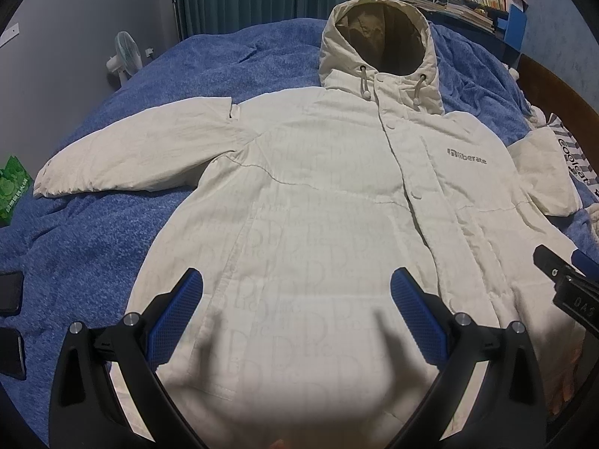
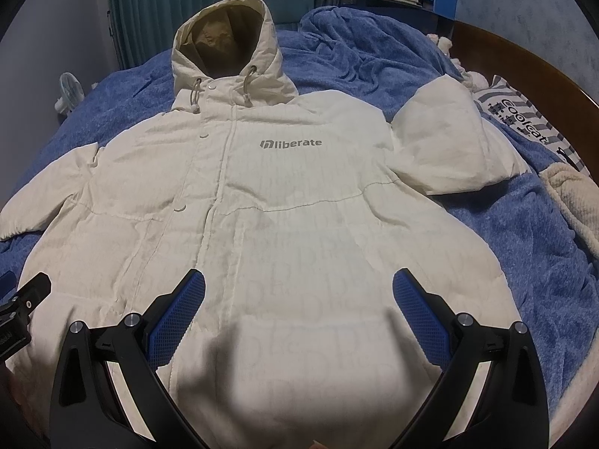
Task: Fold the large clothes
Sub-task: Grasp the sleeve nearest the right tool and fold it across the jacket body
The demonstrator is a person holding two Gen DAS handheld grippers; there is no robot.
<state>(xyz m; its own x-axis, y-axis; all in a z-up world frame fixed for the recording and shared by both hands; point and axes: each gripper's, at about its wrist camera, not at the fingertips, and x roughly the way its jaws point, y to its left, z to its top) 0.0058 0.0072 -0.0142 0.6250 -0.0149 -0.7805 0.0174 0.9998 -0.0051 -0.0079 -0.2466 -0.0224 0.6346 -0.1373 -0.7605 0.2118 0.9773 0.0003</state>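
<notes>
Jacket: a large white padded hooded jacket (image 1: 318, 194) lies front-up and spread flat on the blue fleece blanket (image 1: 123, 224) covering the bed, hem toward the person, hood (image 1: 378, 37) at twelve o'clock; laid open this way, its seams and edges are all reachable for folding.

Sleeves: the sleeve at nine o'clock (image 1: 123, 153) stretches out straight; the sleeve at three o'clock (image 2: 445, 138) is bent upward, likely because the bed's edge and bedding leave little room there.

Left gripper: the left gripper (image 1: 295, 292) hovers above the lower front panel at six o'clock, jaws spread wide and holding nothing.

Right gripper: the right gripper (image 2: 299, 292) hovers likewise over the other half of the hem area, jaws spread, empty.

Why paired: both tools sit side by side near the hem, which suggests a survey before picking a first grasp; no fold appears made yet.

Snaps: the front placket (image 2: 209, 172) looks closed, which should keep the panels together when a side is turned in.

Handling judgement: the padding looks bulky and springy, so folds may puff open.

Surroundings: a striped printed pillow (image 2: 524, 123) lies at two o'clock, and a small white fan (image 1: 125, 56) stands at ten o'clock.
</notes>
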